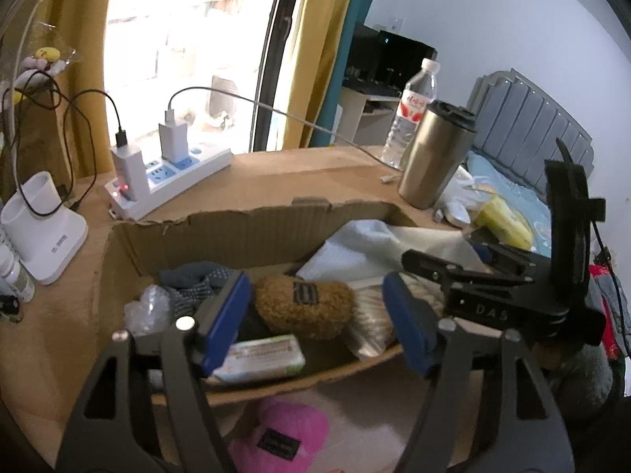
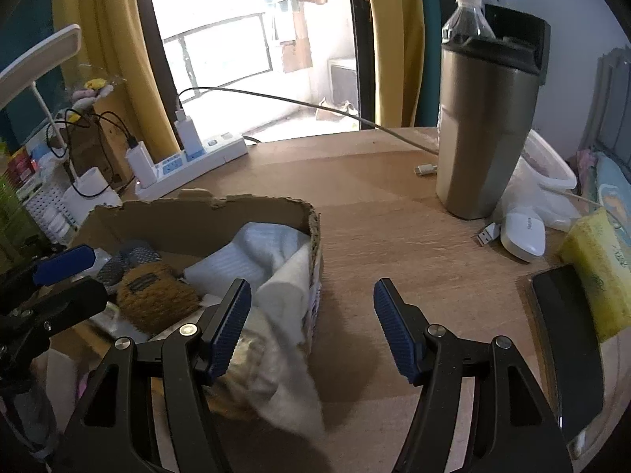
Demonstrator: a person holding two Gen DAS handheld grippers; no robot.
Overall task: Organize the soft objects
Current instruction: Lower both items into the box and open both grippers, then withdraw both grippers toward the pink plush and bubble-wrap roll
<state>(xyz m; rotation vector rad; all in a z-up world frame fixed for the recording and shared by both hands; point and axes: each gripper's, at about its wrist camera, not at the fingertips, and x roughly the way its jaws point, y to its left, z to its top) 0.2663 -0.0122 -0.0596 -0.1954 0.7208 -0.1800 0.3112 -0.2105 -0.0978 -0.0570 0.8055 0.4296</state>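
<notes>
Your left gripper hangs wide and empty above the cardboard box at frame centre; the pink hat lies outside, bottom centre. Your right gripper is spread too, beside a trailing white cloth. Drop low, pinch the hat's crown.

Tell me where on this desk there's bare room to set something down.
The widest bare wood on the desk lies between the cardboard box and the steel tumbler, running forward under the open right tongs. Another strip runs between the box's back wall and the power strip. Crowded: the box's inside, and the right edge by the mouse and yellow sponge.
</notes>
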